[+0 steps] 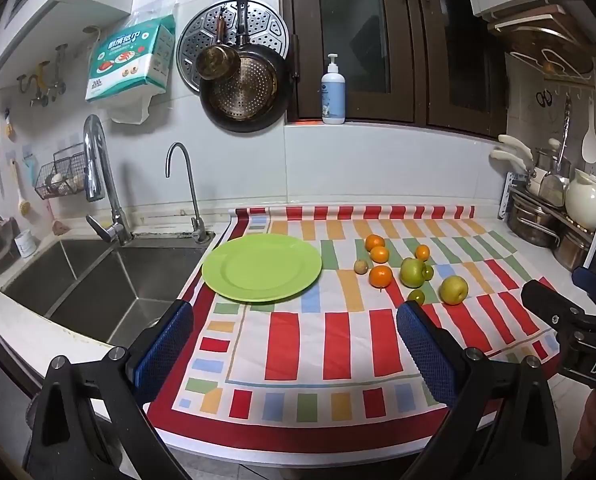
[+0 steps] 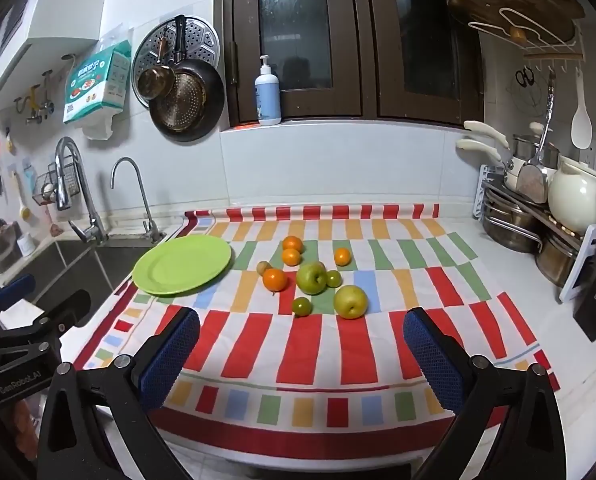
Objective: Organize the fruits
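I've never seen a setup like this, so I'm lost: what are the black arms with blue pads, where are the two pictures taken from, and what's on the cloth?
They are two hand-held grippers; a person carries one in each hand. Each picture comes from a camera on one gripper, looking along its fingers. The left gripper and right gripper are both open and hold nothing. On the striped cloth lie an empty green plate and, to its right, loose fruit: four oranges, a green apple, a yellow apple and some smaller fruits. A sink sits left.
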Demonstrator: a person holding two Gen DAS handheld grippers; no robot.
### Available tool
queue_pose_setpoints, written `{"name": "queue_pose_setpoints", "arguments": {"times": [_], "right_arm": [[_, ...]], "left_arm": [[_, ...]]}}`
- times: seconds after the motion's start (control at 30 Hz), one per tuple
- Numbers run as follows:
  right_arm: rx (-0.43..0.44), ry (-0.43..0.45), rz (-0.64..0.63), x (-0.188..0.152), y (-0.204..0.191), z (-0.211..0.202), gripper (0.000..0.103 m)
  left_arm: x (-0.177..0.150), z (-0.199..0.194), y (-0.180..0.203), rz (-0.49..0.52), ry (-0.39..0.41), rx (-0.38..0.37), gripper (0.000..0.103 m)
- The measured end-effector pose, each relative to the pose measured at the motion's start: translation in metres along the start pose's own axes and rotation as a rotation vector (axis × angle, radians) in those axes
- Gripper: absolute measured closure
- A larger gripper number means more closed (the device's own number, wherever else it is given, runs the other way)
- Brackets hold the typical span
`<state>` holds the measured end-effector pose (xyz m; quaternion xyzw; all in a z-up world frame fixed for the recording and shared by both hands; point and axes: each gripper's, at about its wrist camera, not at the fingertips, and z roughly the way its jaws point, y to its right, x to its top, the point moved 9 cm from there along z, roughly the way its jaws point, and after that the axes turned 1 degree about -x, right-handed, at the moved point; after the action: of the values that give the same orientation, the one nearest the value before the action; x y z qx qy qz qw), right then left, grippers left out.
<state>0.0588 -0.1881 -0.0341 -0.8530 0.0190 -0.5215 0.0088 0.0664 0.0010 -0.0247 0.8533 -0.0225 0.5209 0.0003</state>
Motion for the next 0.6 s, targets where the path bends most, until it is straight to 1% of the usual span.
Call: {"name": "queue_pose_setpoints", "arguments": {"times": [0.6], "right_arm": [[0.000,0.001,0.001,0.0009,0.0013,0.0011,0.000]], "left_arm": [[0.0056,-0.0014,0.0038,-0.005,0.005,-0.017,0.000]]}}
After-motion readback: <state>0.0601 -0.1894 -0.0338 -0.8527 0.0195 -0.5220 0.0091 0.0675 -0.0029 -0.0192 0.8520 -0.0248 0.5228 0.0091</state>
